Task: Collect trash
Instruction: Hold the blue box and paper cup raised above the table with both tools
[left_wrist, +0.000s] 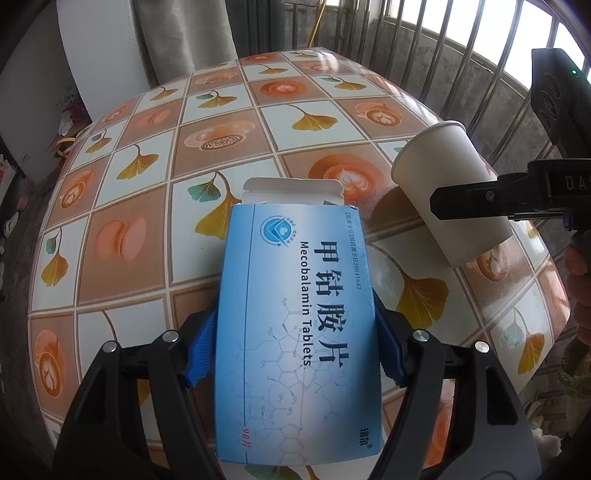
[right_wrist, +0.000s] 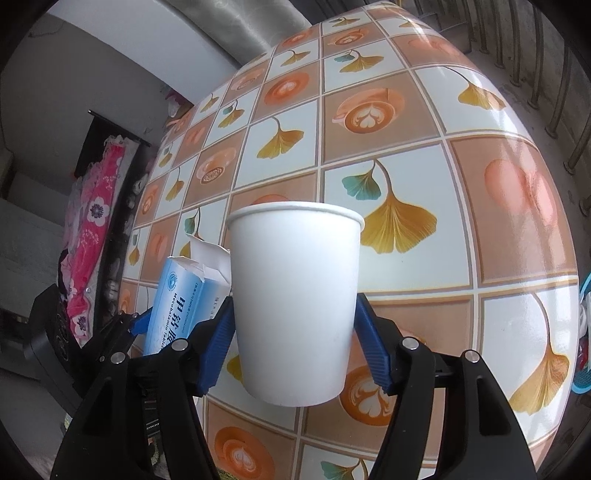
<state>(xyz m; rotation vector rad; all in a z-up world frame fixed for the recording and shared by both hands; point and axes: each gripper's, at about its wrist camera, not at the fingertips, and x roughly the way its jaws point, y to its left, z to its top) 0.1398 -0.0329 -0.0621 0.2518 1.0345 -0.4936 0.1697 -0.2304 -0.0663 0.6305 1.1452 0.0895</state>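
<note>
A blue and white medicine box (left_wrist: 291, 266), its top flap open, stands upright between the blue pads of my left gripper (left_wrist: 295, 343), which is shut on its two narrow sides. My right gripper (right_wrist: 295, 314) is shut on a white paper cup (right_wrist: 295, 258), with a pad pressed on each side of its lower half. The cup hangs above the patterned tablecloth (right_wrist: 480, 184). In the left wrist view the cup (left_wrist: 443, 173) is tilted at the right, with a black finger (left_wrist: 472, 197) of the right gripper across it. In the right wrist view the box (right_wrist: 177, 295) sits just left of the cup.
The round table (left_wrist: 147, 184) carries a tablecloth printed with ginkgo leaves and coffee cups. Window bars (left_wrist: 461, 55) run behind it and a grey curtain (left_wrist: 184, 29) hangs at the back. A pink flowered cloth (right_wrist: 92, 229) lies off the table's left. A hand (left_wrist: 576, 266) shows at the right edge.
</note>
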